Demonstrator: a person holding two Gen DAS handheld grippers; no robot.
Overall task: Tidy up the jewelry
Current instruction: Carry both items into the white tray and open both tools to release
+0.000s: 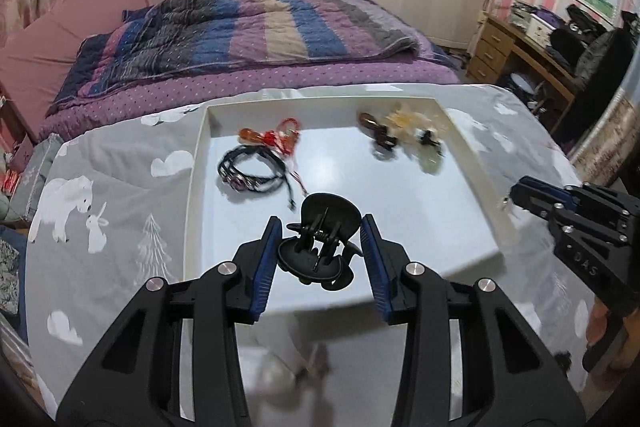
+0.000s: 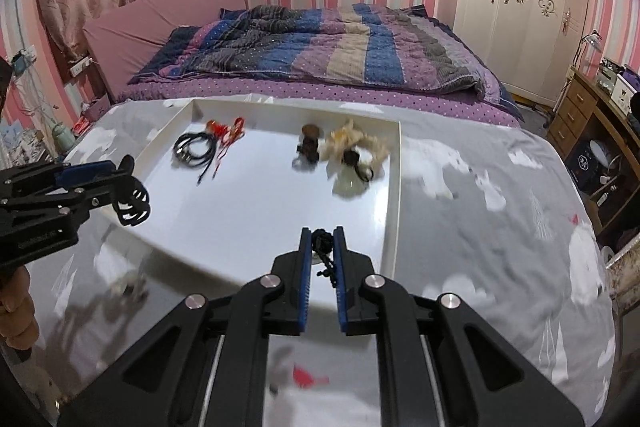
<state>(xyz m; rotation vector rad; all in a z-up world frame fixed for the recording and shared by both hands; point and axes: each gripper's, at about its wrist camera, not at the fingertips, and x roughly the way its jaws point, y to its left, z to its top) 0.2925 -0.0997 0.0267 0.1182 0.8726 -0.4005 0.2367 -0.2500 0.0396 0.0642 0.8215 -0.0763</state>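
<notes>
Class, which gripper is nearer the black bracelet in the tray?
Left. The left gripper hangs just in front of the black bracelet; the right gripper is across the tray, by its right rim.

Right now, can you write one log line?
left gripper: shut on black hair claw | right gripper: shut on black cord | white tray: other jewelry inside

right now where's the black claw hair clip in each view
Left wrist view: black claw hair clip sits low centre, pinched between the left tool's blue pads, over the tray's near edge.
Right wrist view: same clip at far left, at that tool's tip.
Shared landmark: the white tray.
</notes>
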